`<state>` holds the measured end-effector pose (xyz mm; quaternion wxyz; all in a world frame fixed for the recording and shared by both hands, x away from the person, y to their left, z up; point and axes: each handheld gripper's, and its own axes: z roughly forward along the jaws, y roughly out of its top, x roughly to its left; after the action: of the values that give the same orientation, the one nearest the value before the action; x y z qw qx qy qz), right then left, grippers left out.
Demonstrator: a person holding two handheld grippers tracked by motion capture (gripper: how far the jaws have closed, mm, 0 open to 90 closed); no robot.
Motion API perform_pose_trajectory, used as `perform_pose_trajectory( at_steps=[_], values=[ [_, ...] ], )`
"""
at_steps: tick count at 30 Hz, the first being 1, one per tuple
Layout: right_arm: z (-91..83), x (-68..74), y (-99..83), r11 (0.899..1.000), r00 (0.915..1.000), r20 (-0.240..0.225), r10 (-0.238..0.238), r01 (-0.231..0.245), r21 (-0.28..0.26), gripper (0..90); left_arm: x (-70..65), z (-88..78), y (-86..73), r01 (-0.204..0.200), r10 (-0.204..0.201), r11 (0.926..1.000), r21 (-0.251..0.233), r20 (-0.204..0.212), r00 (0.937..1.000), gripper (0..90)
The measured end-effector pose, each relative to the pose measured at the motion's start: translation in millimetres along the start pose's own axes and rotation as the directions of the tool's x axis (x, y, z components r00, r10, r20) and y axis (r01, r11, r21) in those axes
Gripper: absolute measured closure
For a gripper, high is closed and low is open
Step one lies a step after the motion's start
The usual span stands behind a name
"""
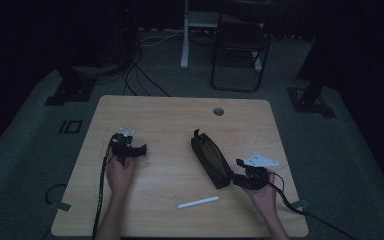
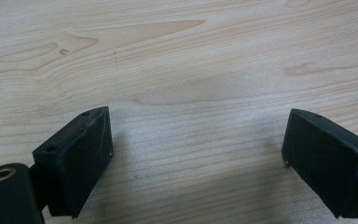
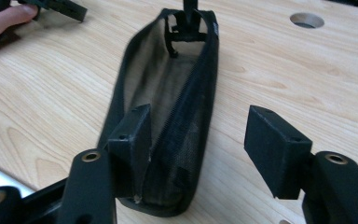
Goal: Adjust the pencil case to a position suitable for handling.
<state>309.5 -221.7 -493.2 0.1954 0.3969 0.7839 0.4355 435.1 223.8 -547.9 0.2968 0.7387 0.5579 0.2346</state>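
Observation:
A black mesh pencil pouch (image 1: 210,160) lies unzipped on the wooden table (image 1: 170,120), right of centre, running away from me. In the right gripper view the pouch (image 3: 168,93) gapes open with a pale lining. My right gripper (image 3: 200,130) stands open at its near end: one jaw sits at the pouch's opening and the other is off to the side, not touching, with the zip edge between them. In the high view the right gripper (image 1: 237,172) is against the pouch's near end. My left gripper (image 1: 139,149) rests at the table's left, and its jaws (image 2: 196,154) stand wide open over bare wood.
A white pen (image 1: 197,202) lies near the front edge, and its end (image 3: 0,175) lies beside my right gripper. A round cable hole (image 1: 218,111) sits at the back of the table. A black chair (image 1: 240,45) and stand legs are on the floor beyond.

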Motion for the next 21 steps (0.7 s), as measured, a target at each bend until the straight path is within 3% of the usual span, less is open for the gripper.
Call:
perform_pose_trajectory(
  at_steps=[2,6,10,14,17,21],
  values=[
    [0.7,2.2,0.5,1.000,1.0000,0.004,-0.008,0.008,0.005,40.8,-0.1,0.0,0.0,0.001,-0.001,1.0000,-0.001,0.000,1.0000,9.1],
    [9.9,6.9,-2.5,0.998,0.9999,0.008,-0.008,0.007,0.063,42.7,-0.1,0.0,0.0,0.001,-0.001,1.0000,-0.001,0.000,1.0000,9.1],
    [12.9,6.2,-3.2,0.994,0.9994,0.030,-0.019,0.016,0.105,56.5,0.0,0.0,0.0,0.001,-0.001,1.0000,0.000,0.000,1.0000,9.1],
    [14.3,4.9,-2.7,0.993,0.9987,0.035,-0.036,0.032,0.115,61.9,0.0,0.1,0.0,0.000,0.000,1.0000,-0.001,0.000,1.0000,9.1],
    [15.2,3.9,-1.8,0.993,0.9989,0.020,-0.043,0.041,0.112,64.0,0.0,0.1,0.0,0.001,-0.001,1.0000,-0.001,0.000,1.0000,9.1],
    [20.1,1.7,1.4,0.993,0.9971,-0.039,-0.065,0.069,0.100,66.2,0.2,0.2,0.2,0.001,-0.001,1.0000,0.000,-0.003,1.0000,9.1]
  ],
)
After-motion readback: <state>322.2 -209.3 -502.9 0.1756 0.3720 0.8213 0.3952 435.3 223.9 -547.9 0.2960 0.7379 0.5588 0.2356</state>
